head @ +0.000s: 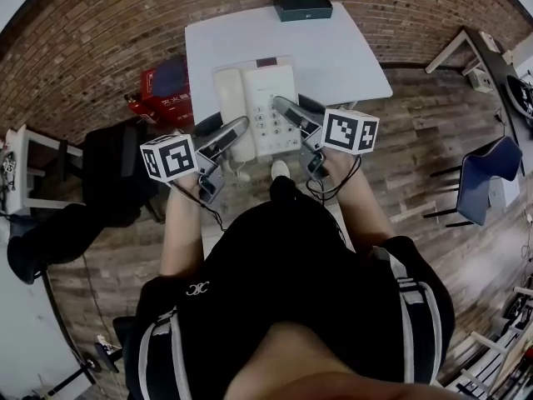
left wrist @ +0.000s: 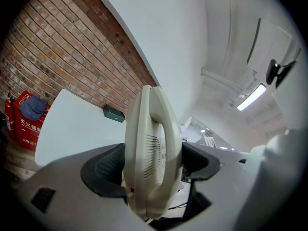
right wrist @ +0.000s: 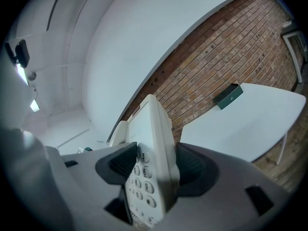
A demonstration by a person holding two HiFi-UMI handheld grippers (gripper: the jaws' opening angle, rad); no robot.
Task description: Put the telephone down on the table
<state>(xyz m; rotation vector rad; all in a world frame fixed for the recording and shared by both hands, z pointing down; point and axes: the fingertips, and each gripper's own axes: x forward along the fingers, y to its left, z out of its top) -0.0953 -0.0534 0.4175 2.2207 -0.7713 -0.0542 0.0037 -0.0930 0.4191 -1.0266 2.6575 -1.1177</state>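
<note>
In the head view I hold the cream telephone [head: 256,107] between both tools, over the near part of the white surface [head: 350,48]. It looks lifted rather than resting, though I cannot be sure from here. My left gripper [head: 226,136] has its handset side and my right gripper [head: 291,111] its keypad side. A dark box [head: 302,5] sits well apart at the far edge.

In the left gripper view my jaws are clenched on the telephone's thin edge, where a slotted grille shows in the smooth, rounded plastic.

In the right gripper view my jaws grasp the opposite edge, beside the keys 3, 6, 9 and #.

I judge the main risk to be the narrow grip. The plastic looks slick, so if one side slackens first the body could swing and drop. Tilting it could slide the handset off its cradle. Lowering it too close to the near edge could let it tip to the floor.
</note>
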